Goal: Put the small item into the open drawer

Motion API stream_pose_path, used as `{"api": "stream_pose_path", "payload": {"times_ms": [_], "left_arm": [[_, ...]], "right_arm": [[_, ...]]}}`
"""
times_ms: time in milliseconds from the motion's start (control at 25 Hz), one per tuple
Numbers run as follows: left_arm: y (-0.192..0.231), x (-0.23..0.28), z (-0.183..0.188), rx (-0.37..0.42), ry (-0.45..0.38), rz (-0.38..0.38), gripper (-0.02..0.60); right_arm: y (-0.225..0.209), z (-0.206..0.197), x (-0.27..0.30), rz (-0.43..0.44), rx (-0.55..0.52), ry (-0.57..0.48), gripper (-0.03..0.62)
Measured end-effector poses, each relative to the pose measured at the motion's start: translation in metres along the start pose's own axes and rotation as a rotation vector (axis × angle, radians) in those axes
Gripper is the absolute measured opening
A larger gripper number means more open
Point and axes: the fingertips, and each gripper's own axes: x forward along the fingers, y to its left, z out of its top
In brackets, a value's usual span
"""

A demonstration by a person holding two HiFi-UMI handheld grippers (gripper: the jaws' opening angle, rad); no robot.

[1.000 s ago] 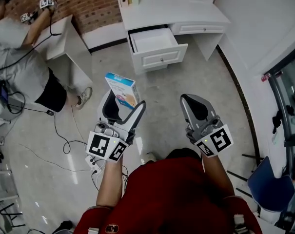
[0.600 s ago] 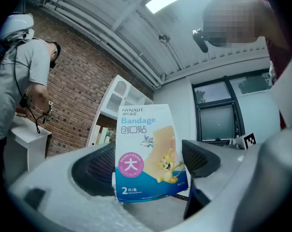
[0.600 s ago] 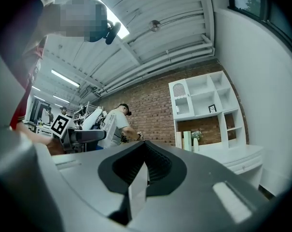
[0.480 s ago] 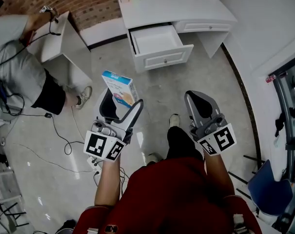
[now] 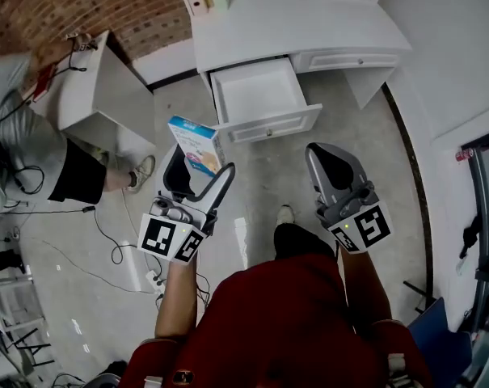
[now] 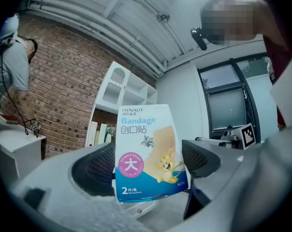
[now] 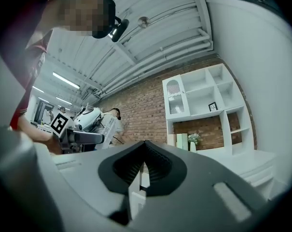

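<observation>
The box point(image 6: 148, 151) is showing white over blue, with a pink circle and cartoon figures. The drawer point(image 5: 256, 94) is showing plain white, the wall point(image 5: 82, 2) red-brown brick.

Blue-and-white bandage box point(image 5: 197, 142) upright in left tool point(image 5: 202, 168), near open white drawer point(image 5: 256, 94)

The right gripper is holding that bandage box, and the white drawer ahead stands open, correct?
Not quite: the left gripper holds the bandage box, as the left gripper view shows. The right gripper is shut and empty. The white drawer does stand open.
</observation>
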Motion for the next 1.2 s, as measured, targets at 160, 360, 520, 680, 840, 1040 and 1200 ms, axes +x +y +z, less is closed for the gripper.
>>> {"api": "stream_pose_path", "payload": {"times_ms": [160, 360, 520, 680, 840, 1040, 1200], "left_arm": [[0.008, 0.068, -0.009, 0.007, 0.022, 0.025, 0.428], [0.016, 0.130, -0.024, 0.015, 0.066, 0.052, 0.428], [0.017, 0.148, -0.034, 0.024, 0.097, 0.056, 0.428], [0.025, 0.174, -0.047, 0.030, 0.139, 0.056, 0.428], [0.037, 0.196, -0.063, 0.029, 0.187, 0.040, 0.428], [0.059, 0.221, -0.087, 0.026, 0.236, 0.014, 0.430], [0.080, 0.244, -0.107, 0.026, 0.291, -0.021, 0.428]], "right_arm": [[-0.063, -0.006, 0.020, 0.038, 0.011, 0.007, 0.012], [-0.128, -0.013, 0.036, 0.054, 0.025, 0.008, 0.012], [-0.147, -0.023, 0.036, 0.046, 0.029, 0.016, 0.012], [-0.174, -0.037, 0.043, 0.029, 0.047, 0.034, 0.012], [-0.195, -0.042, 0.055, 0.004, 0.054, 0.041, 0.012], [-0.213, -0.052, 0.073, -0.021, 0.055, 0.059, 0.012], [-0.226, -0.062, 0.092, -0.048, 0.055, 0.085, 0.012]]}}
